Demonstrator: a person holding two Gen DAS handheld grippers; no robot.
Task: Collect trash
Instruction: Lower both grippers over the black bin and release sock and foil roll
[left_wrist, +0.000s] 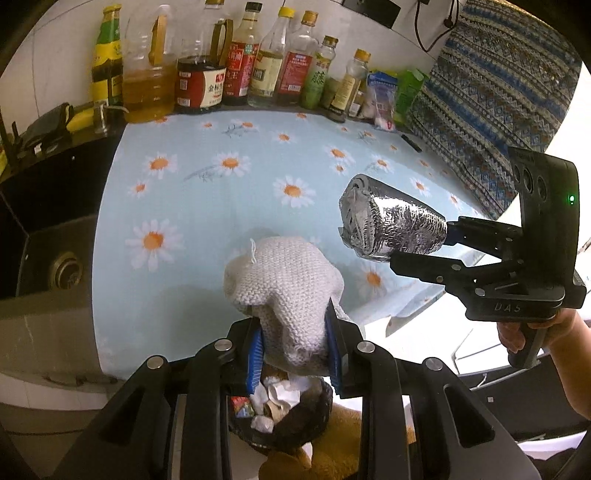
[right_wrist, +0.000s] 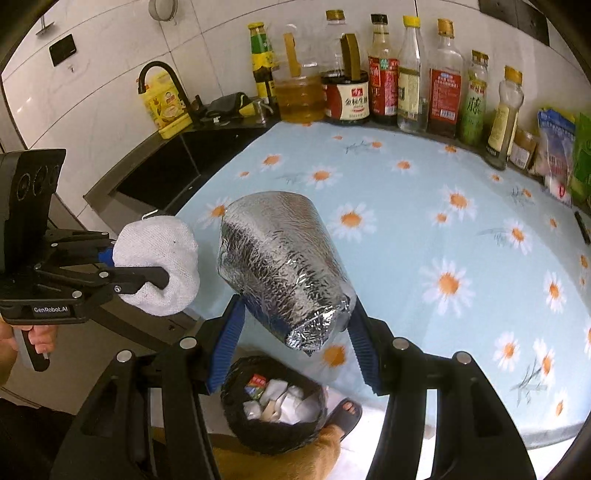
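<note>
My left gripper (left_wrist: 295, 349) is shut on a bunched white knitted cloth (left_wrist: 284, 284), which the right wrist view shows as a white cloth (right_wrist: 159, 266) in the left gripper (right_wrist: 147, 282). My right gripper (right_wrist: 295, 328) is shut on a crumpled silver foil bag (right_wrist: 280, 266); from the left wrist that foil bag (left_wrist: 391, 225) hangs in the right gripper (left_wrist: 424, 243) above the counter's front edge. Below both grippers stands a black-lined trash bin (right_wrist: 273, 432) on the floor, holding white paper and wrappers; in the left wrist view the bin (left_wrist: 291, 421) lies directly under the cloth.
A daisy-print blue cloth (right_wrist: 424, 229) covers the counter. Several sauce and oil bottles (left_wrist: 236, 62) line the back wall. A dark sink (left_wrist: 48, 236) with a black faucet (right_wrist: 162, 85) sits to the left. A patterned fabric (left_wrist: 491, 96) hangs at right. A sandalled foot (right_wrist: 345, 411) stands beside the bin.
</note>
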